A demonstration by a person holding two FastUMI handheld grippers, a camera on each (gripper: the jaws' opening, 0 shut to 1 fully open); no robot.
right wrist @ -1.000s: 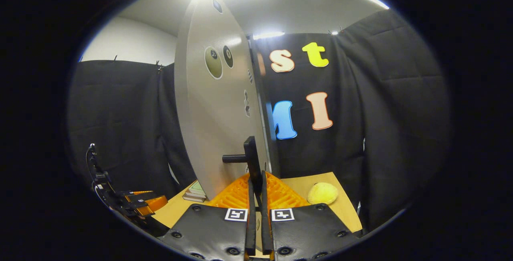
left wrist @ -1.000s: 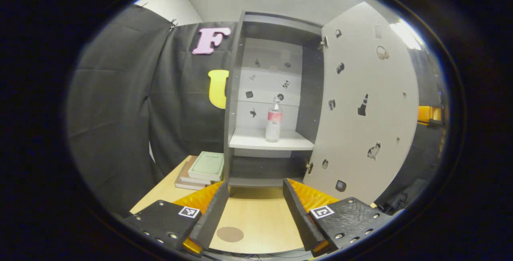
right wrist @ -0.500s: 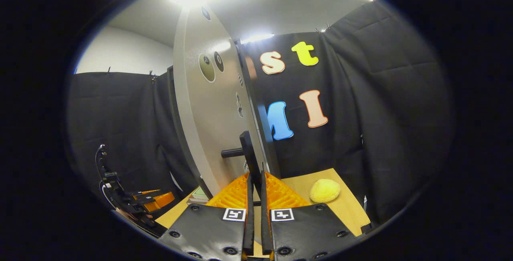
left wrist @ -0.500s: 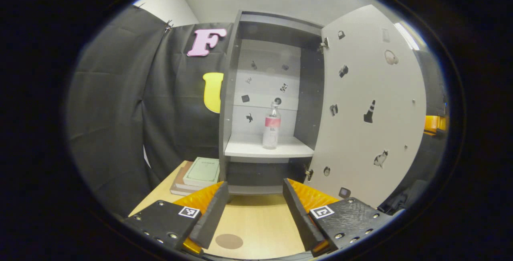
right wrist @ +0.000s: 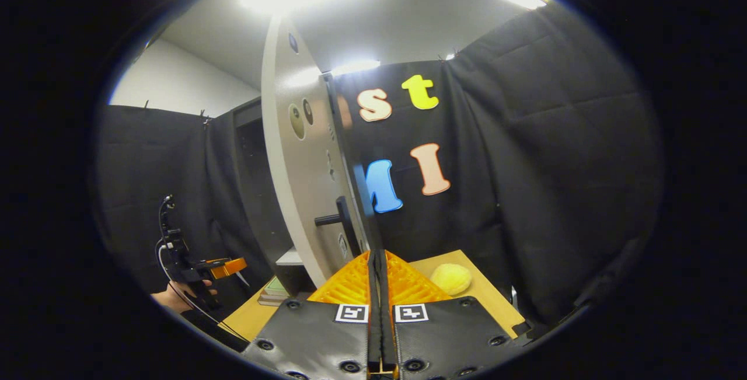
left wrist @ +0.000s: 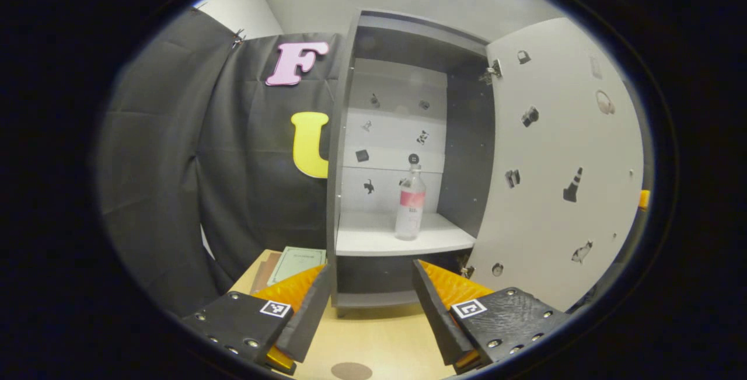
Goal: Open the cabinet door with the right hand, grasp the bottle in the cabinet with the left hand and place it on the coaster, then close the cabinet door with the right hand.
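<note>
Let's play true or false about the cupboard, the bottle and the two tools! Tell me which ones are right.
1. The cupboard door is open. True.
2. The bottle lies on its side on the table. False: it stands upright on the cupboard shelf.
3. The left tool is open and holds nothing. True.
4. The right tool is wide open. False: its fingers are closed together.
5. The bottle sits on the coaster. False: the coaster is bare, on the table.
</note>
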